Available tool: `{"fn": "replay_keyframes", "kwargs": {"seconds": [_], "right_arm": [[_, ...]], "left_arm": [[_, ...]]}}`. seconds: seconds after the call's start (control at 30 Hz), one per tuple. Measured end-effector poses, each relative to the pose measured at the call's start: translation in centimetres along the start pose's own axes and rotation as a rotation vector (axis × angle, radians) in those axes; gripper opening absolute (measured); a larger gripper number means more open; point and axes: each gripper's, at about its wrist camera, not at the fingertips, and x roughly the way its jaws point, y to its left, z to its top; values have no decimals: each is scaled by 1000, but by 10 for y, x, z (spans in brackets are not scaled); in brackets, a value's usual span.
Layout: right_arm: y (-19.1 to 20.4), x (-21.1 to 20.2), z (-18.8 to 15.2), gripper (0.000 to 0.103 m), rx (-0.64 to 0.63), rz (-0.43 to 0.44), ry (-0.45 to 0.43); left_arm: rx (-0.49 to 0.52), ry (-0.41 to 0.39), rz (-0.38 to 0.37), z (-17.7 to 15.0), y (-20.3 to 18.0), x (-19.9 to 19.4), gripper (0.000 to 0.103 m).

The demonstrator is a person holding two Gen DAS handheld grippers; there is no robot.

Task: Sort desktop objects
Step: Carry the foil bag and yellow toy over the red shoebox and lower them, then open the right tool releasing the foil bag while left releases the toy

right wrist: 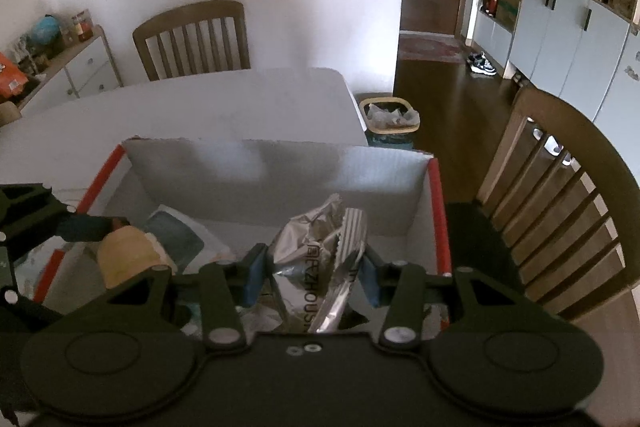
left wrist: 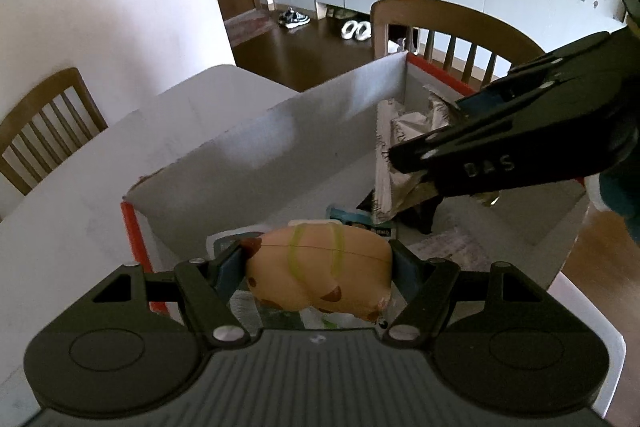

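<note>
My left gripper (left wrist: 318, 267) is shut on a tan toy animal (left wrist: 320, 267) with brown spots and green stripes, held over the near left end of an open white cardboard box (left wrist: 280, 131) with red edges. My right gripper (right wrist: 312, 279) is shut on a crumpled silver snack packet (right wrist: 316, 267) over the right part of the same box (right wrist: 280, 167). The toy also shows in the right wrist view (right wrist: 128, 257), with the left gripper (right wrist: 92, 229) at the left. The right gripper (left wrist: 420, 163) enters the left wrist view from the right with the packet (left wrist: 404, 147).
The box sits on a white table (right wrist: 220, 99) and holds other packets, among them a white and teal one (right wrist: 180, 239). Wooden chairs stand at the far side (right wrist: 192, 39) and at the right (right wrist: 560, 195). A lined bin (right wrist: 390, 119) stands on the floor beyond the table.
</note>
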Motion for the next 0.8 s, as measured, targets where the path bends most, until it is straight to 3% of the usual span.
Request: {"fn": "replay_keyframes", "kwargs": {"seconds": [0.8], "right_arm": [[4,53,5,47,-47,-5,126]], "left_arm": [[-26,129,-29,-1,-1,33,74]]}}
